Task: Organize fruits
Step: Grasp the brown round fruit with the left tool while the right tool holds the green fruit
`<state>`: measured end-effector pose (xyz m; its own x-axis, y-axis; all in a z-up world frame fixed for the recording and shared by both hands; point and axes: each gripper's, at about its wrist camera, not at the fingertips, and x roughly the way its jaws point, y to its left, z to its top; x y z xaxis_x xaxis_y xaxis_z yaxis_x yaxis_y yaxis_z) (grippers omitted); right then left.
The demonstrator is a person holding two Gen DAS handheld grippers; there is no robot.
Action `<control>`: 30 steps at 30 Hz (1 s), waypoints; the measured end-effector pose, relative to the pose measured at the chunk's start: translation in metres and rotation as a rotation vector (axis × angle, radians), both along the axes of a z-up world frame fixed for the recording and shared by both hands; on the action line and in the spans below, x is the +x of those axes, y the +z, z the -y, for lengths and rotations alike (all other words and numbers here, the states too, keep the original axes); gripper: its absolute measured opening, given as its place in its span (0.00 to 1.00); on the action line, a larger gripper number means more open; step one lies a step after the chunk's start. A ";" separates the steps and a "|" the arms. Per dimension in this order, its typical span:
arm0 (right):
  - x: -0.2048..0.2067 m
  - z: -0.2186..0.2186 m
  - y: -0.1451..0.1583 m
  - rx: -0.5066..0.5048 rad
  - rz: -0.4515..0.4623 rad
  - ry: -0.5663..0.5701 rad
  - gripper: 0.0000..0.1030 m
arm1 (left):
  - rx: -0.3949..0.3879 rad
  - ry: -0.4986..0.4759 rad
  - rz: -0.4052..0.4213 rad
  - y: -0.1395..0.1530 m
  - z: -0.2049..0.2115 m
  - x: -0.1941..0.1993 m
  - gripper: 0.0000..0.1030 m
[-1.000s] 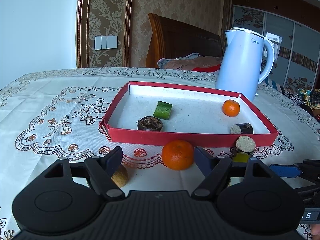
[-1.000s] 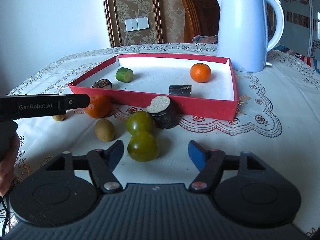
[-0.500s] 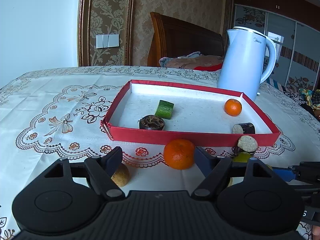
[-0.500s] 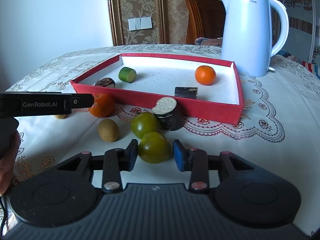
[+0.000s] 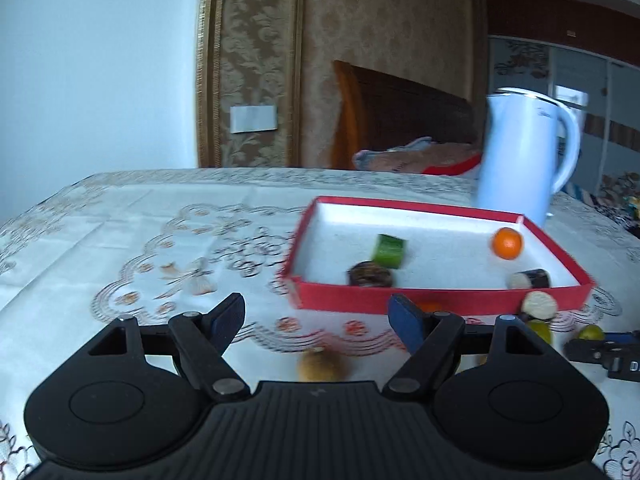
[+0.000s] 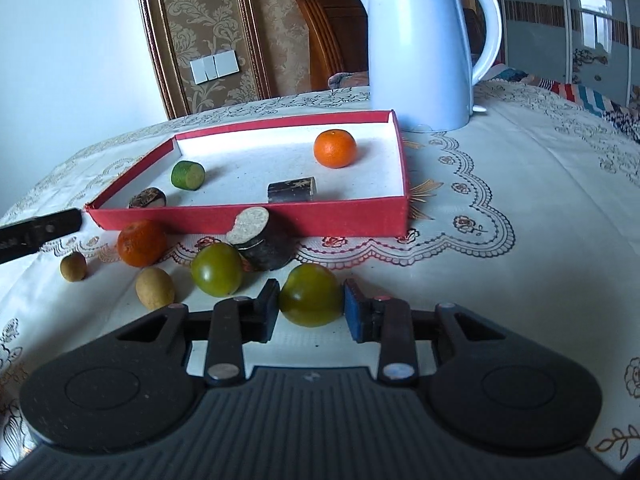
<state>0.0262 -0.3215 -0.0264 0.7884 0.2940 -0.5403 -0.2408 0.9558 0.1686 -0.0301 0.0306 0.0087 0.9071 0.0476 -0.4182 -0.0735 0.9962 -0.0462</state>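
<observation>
Since smooth and round, likely slippery: green tomato pinched across its middle by right gripper; left gripper wide, apparently empty.

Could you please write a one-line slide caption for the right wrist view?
Right gripper shut on a green tomato before the red tray.
</observation>
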 end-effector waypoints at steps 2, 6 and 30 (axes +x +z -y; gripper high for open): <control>0.000 -0.001 0.000 -0.005 0.000 0.000 0.31 | -0.060 -0.013 -0.028 0.000 -0.010 0.003 0.77; 0.000 -0.001 0.000 -0.002 0.000 0.000 0.32 | -0.024 -0.023 -0.079 -0.006 -0.004 0.009 0.77; 0.000 -0.003 0.000 -0.023 0.004 0.002 0.32 | 0.064 -0.023 -0.226 -0.024 0.008 0.028 0.77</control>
